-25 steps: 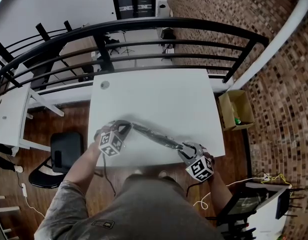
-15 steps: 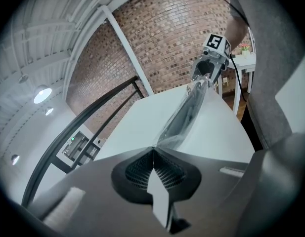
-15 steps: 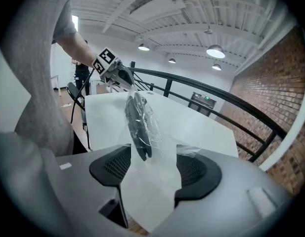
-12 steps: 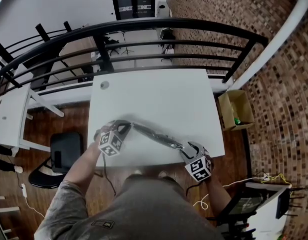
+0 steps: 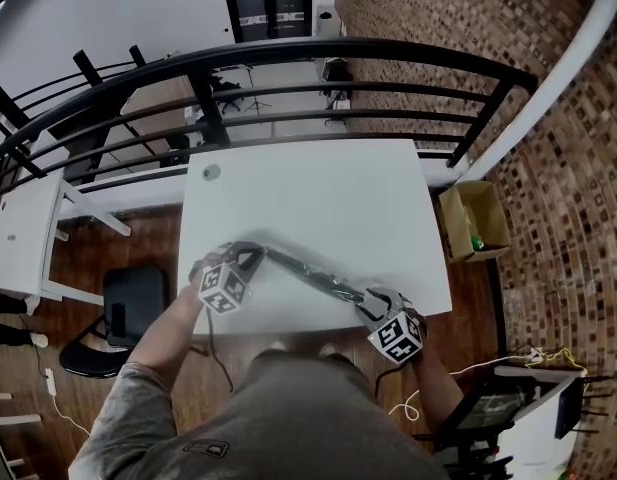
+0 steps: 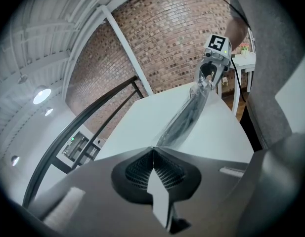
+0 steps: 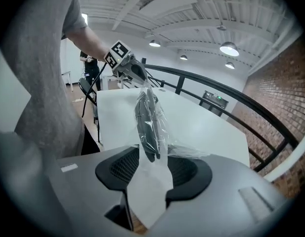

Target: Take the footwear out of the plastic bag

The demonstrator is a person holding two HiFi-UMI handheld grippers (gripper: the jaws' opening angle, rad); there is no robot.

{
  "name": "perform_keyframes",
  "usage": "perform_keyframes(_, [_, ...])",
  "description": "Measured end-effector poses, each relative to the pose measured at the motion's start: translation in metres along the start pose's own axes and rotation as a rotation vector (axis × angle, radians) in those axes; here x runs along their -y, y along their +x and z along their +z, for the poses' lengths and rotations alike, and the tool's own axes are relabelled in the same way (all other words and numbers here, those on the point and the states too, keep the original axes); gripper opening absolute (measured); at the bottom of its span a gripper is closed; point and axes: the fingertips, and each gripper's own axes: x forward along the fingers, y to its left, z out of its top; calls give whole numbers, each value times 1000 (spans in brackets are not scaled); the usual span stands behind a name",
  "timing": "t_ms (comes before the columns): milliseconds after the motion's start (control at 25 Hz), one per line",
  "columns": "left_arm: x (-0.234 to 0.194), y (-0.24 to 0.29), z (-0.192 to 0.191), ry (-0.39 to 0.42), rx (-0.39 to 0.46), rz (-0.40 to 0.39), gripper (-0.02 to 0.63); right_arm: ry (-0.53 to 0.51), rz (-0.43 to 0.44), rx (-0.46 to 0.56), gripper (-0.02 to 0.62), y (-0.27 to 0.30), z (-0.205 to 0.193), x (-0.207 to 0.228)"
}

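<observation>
stretched long and thin across the lower part of one smooth white rectangular table: a single clear, crinkly plastic bag. inside it, dark, slim, matte footwear, number of pieces impossible to tell. clamped on the bag's left end in the head view: the left gripper, jaws clenched on the film. at the lower right end: the right gripper, ribbed black pads apart after just closing in, bag and footwear tip between them, unpinched. two grippers, one checkered cube on each. along the top, one curved black metal railing; at right, rough brick wall and one open cardboard box.
</observation>
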Motion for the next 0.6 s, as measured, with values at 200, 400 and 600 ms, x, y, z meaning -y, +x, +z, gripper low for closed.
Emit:
perform_keyframes(200, [0,-1,-1,-5,-1,3,2,-24,-24,14,147,6,1,0])
perform_keyframes(400, [-4,-3,-5,-6,-13,10,2,-113,-66,1,92,7,0,3])
perform_keyframes(600, [-9,-7,-15,-11,-33,14,2,-128,-79,-5,89,-3,-8,12])
